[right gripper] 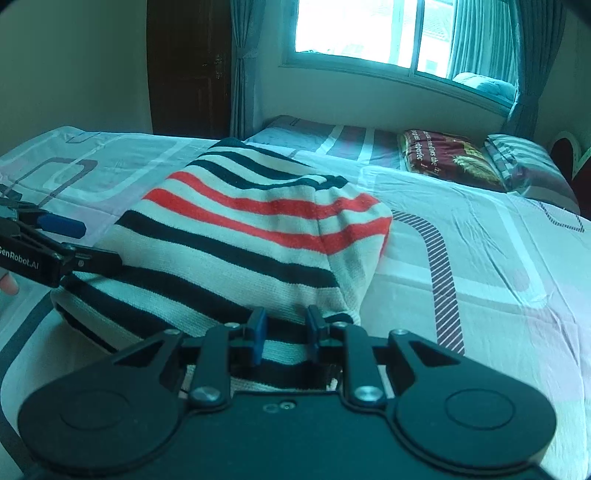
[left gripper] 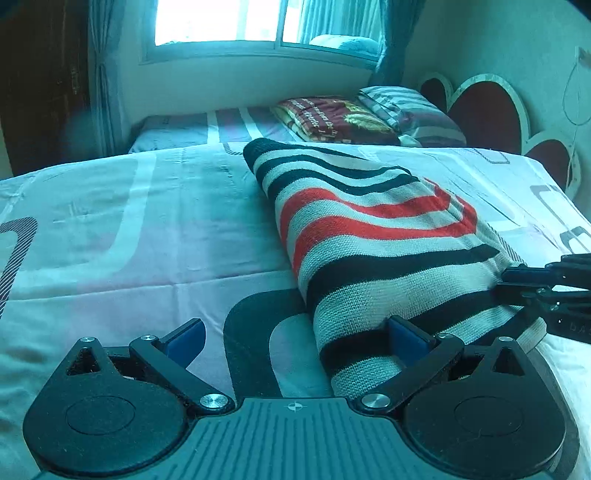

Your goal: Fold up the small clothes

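Striped knit garment (left gripper: 373, 236) lying near the front edge of the bed (left gripper: 110, 221), already doubled over into a thick, rounded bundle with one rolled edge on the left in the left wrist view and a loose hem nearest the cameras. Judged from this shape, at least one fold is made; the bundle is still bulky and uneven, so a further fold and a flattening appear to remain.

Bed sheet, pale with looping bands, lies mostly smooth around the garment, so nothing on it blocks a fold in either direction. Behind, well apart from the work, lie a folded dark red blanket (left gripper: 336, 120) and a striped pillow (left gripper: 406, 110) below the window (left gripper: 221, 22).

Left tool (left gripper: 295, 339) stands wide open; its right blue pad rests against the garment's near hem, its left pad over bare sheet, and it has hold of nothing. Right tool (right gripper: 284, 332) is nearly closed with the pale hem between its pads; in the right wrist view the pads appear to pinch that band of cloth. A fingertip (right gripper: 8, 284) shows beside the left tool.
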A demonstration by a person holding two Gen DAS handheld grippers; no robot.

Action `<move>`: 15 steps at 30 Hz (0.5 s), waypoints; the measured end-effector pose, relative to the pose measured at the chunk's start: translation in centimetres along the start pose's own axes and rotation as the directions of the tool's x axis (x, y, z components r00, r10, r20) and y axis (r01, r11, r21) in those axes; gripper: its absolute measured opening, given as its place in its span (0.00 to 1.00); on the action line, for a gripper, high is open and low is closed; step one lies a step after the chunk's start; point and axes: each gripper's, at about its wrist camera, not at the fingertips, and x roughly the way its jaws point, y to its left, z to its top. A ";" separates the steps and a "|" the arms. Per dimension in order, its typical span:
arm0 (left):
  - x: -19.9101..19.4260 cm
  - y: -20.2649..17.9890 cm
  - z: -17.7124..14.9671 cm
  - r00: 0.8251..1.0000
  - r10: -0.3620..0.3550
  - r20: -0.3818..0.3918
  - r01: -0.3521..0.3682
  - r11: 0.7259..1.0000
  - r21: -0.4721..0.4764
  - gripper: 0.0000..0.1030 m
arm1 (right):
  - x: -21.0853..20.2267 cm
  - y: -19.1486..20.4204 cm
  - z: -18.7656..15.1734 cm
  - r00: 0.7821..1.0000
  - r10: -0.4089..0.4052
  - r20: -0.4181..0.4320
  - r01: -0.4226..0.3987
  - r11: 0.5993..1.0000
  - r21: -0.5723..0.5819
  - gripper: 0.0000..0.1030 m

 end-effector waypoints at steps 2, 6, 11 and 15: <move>-0.4 -0.4 0.3 1.000 0.024 0.001 -0.024 1.000 0.018 1.00 | -0.2 0.0 0.3 1.000 -0.001 -0.002 0.001 1.000 0.010 0.23; -1.9 -1.4 0.4 0.998 0.065 0.007 -0.065 0.996 0.061 1.00 | -2.0 0.0 1.1 1.000 0.019 0.011 -0.020 0.999 0.029 0.46; -3.2 -1.4 -0.6 0.997 0.073 0.001 -0.073 0.996 0.060 1.00 | -3.8 0.8 0.7 0.999 -0.003 0.050 0.003 1.000 -0.003 0.68; -2.5 -1.5 -1.6 0.996 0.085 -0.025 -0.083 0.994 0.068 1.00 | -1.8 0.0 -0.8 0.999 -0.034 -0.042 0.035 0.999 0.038 0.64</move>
